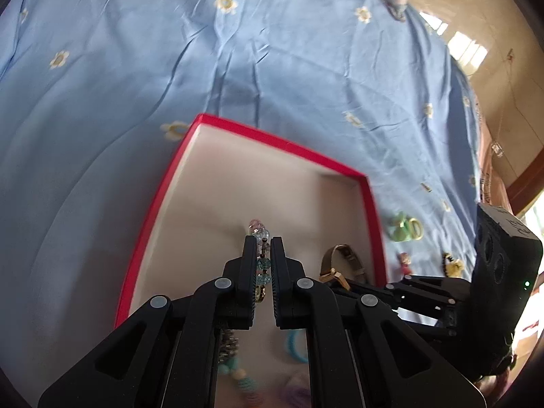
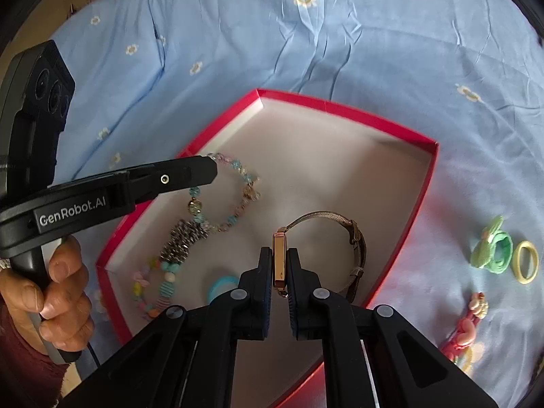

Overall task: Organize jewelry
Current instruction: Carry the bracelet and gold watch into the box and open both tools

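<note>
pinching a beaded bracelet (image 2: 224, 197) between its nearly closed fingers, the left gripper (image 1: 263, 248) holds it over the open red box (image 2: 401, 136), which sits on a bed covered with a blue flowered sheet (image 2: 340, 34). the right gripper (image 2: 279, 255) clamps the gold case of a wristwatch (image 2: 280, 258), its mesh band looping out to the right above the box's pale floor. lying in the box are a spiky silver-toned piece (image 2: 183, 238), a string of pastel beads (image 2: 159, 292) and a light blue ring (image 2: 221, 287). outside it on the sheet, to the right, lie a green hair tie (image 2: 493, 251), a yellow ring (image 2: 526, 261) and a pink clip (image 2: 465, 326). a hand (image 2: 57, 292) grips the left gripper's handle.
</note>
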Demonstrator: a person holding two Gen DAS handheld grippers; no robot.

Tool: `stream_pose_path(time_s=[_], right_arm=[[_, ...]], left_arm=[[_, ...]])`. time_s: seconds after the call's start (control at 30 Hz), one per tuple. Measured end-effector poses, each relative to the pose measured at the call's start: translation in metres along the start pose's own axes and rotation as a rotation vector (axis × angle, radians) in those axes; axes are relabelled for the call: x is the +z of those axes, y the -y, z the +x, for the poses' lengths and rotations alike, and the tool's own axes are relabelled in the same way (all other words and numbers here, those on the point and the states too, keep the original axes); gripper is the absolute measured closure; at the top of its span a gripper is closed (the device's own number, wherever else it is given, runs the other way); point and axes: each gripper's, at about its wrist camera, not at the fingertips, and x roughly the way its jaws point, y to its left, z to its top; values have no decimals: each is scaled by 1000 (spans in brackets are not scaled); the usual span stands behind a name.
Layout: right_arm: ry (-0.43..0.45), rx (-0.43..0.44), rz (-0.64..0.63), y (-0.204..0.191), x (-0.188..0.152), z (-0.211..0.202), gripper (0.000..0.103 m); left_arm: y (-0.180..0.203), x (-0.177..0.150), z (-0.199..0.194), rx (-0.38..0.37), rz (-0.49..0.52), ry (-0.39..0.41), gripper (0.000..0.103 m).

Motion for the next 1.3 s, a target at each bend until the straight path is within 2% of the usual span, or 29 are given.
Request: stream_pose_path(time_s=[0.17, 0.23, 0.5, 0.6, 0.77, 0.83, 0.93, 1.3], right_arm=[[-18, -4, -18, -4, -2, 7, 95], [-23, -4, -23, -5, -2, 8, 90], [-15, -7, -11, -4, -4, 7, 89], [-8, 1, 0, -4, -3, 4, 84], [6, 7, 6, -6, -4, -3, 83], [13, 10, 8, -7, -4, -7, 83], [36, 16, 15, -8, -6, -20, 78], [133, 3, 118, 20, -35, -81, 73]], left_arm=[[-7, -7, 9, 60, -1, -29, 96], [-9, -9, 11, 69, -1, -37, 96], [-11, -15, 16, 101, -4, -62, 95], [-12, -16, 14, 96, -12, -63, 90], [-10, -16, 7, 98, -21, -54, 72], [-10, -16, 1, 91, -30, -45, 68], [-10, -17, -7, 83, -44, -34, 60], [10, -35, -29, 46, -47, -19, 60]])
